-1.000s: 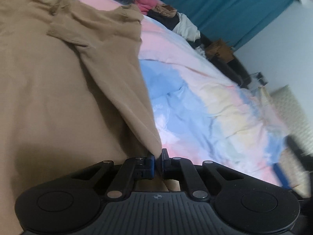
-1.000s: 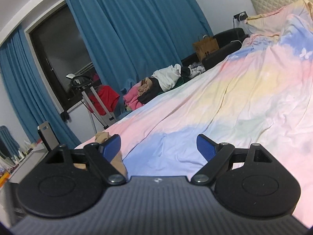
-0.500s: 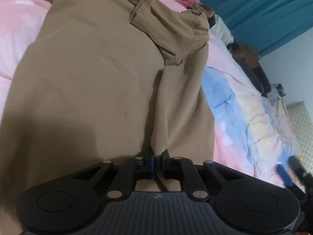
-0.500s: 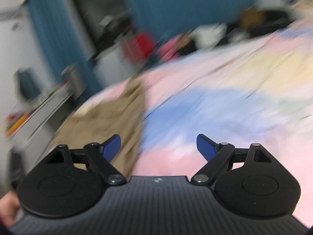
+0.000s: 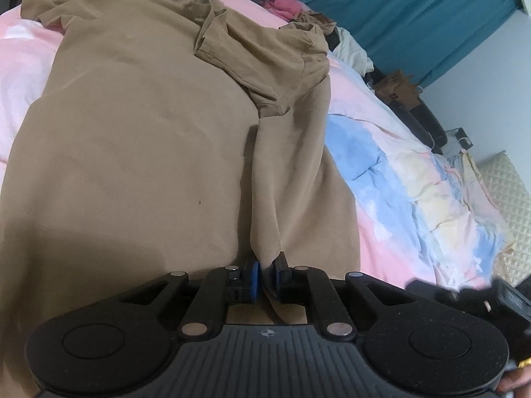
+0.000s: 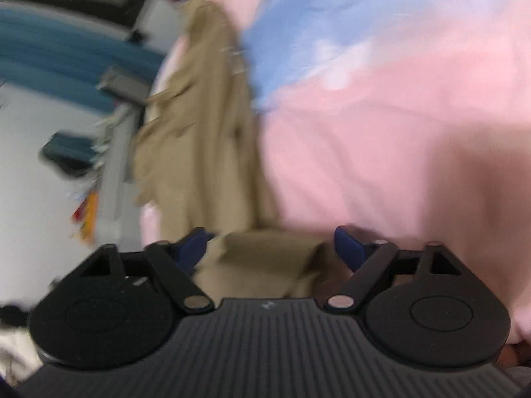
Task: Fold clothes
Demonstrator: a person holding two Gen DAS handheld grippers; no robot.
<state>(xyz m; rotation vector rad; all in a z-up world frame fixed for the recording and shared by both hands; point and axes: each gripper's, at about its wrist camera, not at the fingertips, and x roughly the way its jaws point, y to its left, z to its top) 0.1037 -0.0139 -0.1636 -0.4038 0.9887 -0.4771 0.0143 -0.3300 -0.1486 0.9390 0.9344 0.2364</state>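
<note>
1. Left wrist view: the left gripper (image 5: 265,277) is pressed together on a ridge of the tan T-shirt (image 5: 139,139), pinched at what appears to be the hem end nearest the camera. The hold seems meant to keep that edge under control so the side strip can be laid over the body of the garment.
2. In the same view the T-shirt is spread on the bed (image 5: 415,172), over a pastel pink, blue and yellow duvet. One side is already turned inward as a long flap (image 5: 292,165), and the short sleeve (image 5: 262,63) is folded back on top near the collar end.
3. The cloth is seen as thin, soft and matte, with gentle creases and a small dark speck near the middle; it is judged likely to slump if released carelessly.
4. Right wrist view: the picture is blurred. The right gripper (image 6: 270,248) is spread but closing, with a corner of the tan T-shirt (image 6: 205,126) lying between the blue pads (image 6: 348,248); the pads do not appear to press it yet.
5. This placement is judged as preparation to seize the second corner, so both ends can be carried together.
</note>
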